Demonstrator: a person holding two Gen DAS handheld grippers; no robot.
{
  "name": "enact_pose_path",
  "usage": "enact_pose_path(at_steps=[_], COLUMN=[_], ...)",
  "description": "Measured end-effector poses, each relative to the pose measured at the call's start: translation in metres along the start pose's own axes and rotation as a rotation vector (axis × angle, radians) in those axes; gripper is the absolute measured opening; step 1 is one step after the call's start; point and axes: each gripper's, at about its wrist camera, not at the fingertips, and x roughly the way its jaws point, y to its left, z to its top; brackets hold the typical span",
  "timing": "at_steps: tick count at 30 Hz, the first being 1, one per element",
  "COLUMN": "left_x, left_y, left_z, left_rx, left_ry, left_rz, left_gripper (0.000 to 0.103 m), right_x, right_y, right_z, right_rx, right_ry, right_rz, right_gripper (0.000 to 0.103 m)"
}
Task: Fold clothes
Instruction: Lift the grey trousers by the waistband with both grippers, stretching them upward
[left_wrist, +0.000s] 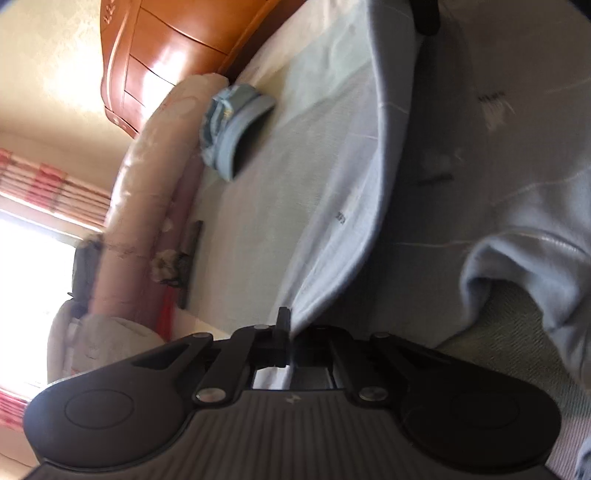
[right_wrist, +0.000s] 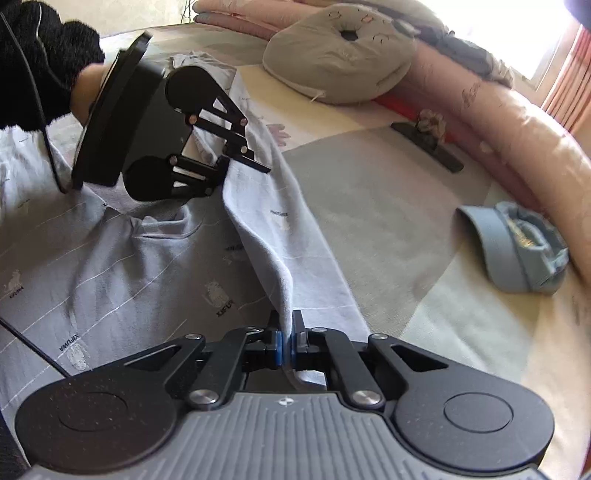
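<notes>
A pale grey-blue garment (right_wrist: 129, 266) with thin white lines and small printed logos lies spread on the bed. My right gripper (right_wrist: 287, 332) is shut on a raised fold of it, the cloth pinched between the blue pads. In the right wrist view my left gripper (right_wrist: 255, 164) is at the upper left, held by a hand in a black fluffy sleeve (right_wrist: 40, 55). Its jaws are closed on the same lifted edge further along. In the left wrist view the garment (left_wrist: 351, 166) runs up from between the fingers of the left gripper (left_wrist: 288, 325).
A folded blue-grey garment (right_wrist: 517, 251) lies near a long pink rolled quilt (right_wrist: 517, 122) at the bed's far side. A grey pillow (right_wrist: 340, 62) and a dark flat object (right_wrist: 428, 146) sit beside the quilt. A wooden headboard (left_wrist: 166, 55) stands behind.
</notes>
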Motion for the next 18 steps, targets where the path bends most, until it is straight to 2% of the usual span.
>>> enact_pose_path(at_steps=[7,11,18], left_x=[-0.05,-0.086,-0.13], left_y=[0.019,0.02,0.011], left_z=[0.013,0.017,0.024], left_rx=[-0.012,-0.034,-0.018], left_ry=[0.0,-0.01,-0.035], left_rz=[0.038,0.029,0.009], left_gripper=[0.0,0.0,0.0], right_x=[-0.021,-0.032,-0.051], right_y=[0.017,0.033,0.047], right_z=[0.001,-0.002,-0.01], right_rx=[-0.087,-0.164,-0.189], right_ry=[-0.038,-0.042,-0.054], right_rz=[-0.153,-0.226,-0.284], right_gripper=[0.005,0.005,0.005])
